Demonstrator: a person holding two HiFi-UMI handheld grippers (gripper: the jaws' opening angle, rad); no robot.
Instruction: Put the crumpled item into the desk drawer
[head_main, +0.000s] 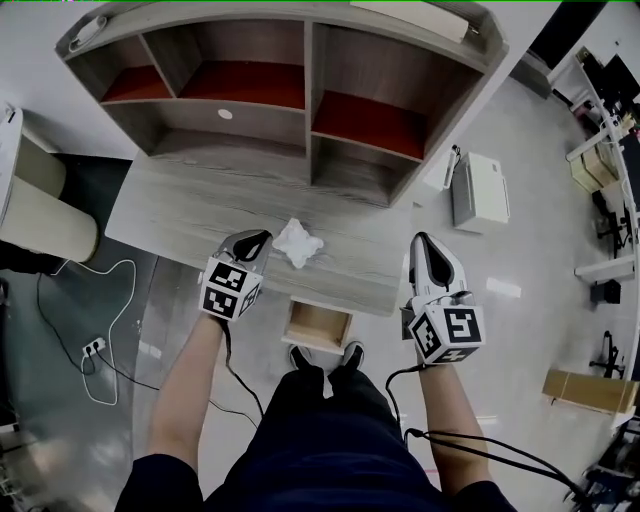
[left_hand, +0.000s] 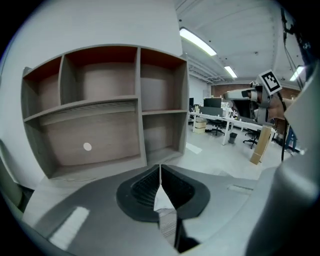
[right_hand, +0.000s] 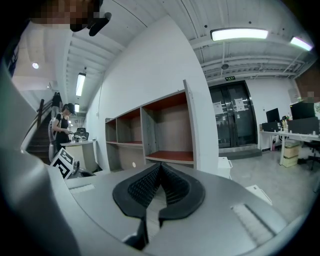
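Observation:
A crumpled white item lies on the grey wood desk, near its front edge. Just left of the item is my left gripper, shut with nothing between its fingers and apart from the item. In the left gripper view the left gripper has its pads together and faces the shelf unit. My right gripper hangs off the desk's right front corner, also shut and empty, and the right gripper view shows the right gripper with its pads meeting. Below the desk's front edge a small wooden drawer stands pulled out.
A shelf unit with red-lined compartments stands at the back of the desk. A white box sits on the floor to the right, and cables trail at the left. My feet are under the drawer. A person stands far off.

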